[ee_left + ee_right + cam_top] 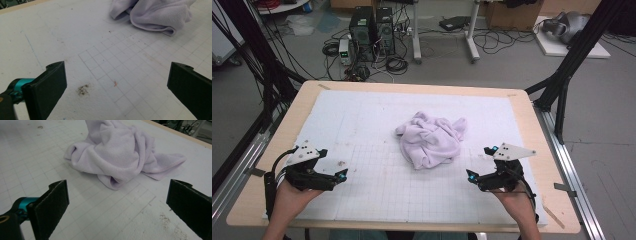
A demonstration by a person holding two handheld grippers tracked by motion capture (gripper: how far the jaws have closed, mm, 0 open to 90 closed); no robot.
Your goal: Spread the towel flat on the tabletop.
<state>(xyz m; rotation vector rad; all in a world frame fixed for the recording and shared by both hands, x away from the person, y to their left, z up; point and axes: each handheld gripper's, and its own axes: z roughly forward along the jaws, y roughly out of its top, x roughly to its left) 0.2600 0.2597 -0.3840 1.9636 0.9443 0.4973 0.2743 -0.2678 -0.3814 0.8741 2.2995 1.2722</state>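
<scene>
left gripper [343,176]: held in the person's left hand [292,197] at the near left of the table; jaws spread wide, nothing between them; grid mat seen through the gap in the left gripper view.
right gripper [470,176]: held in the right hand [514,200] at the near right; jaws likewise released, nothing grasped.
towel [430,138]: pale lilac terry cloth, crumpled into a loose heap with deep folds; a stitched hem is seen along one flat corner in the right gripper view [120,155].
towel position: lying on the white mat [362,125] near the table's middle, slightly right of centre, between the two grippers and beyond them; touched by neither.
mat: white, printed with a fine grid over its near part; dark smudges noted by each gripper, one in the left gripper view [83,89].
table [297,105]: light wood edge exposed around the mat.
obstructions: no object is seen between the jaws and the towel.
background: computer towers [372,32] and loose cables on the floor beyond the table.
</scene>
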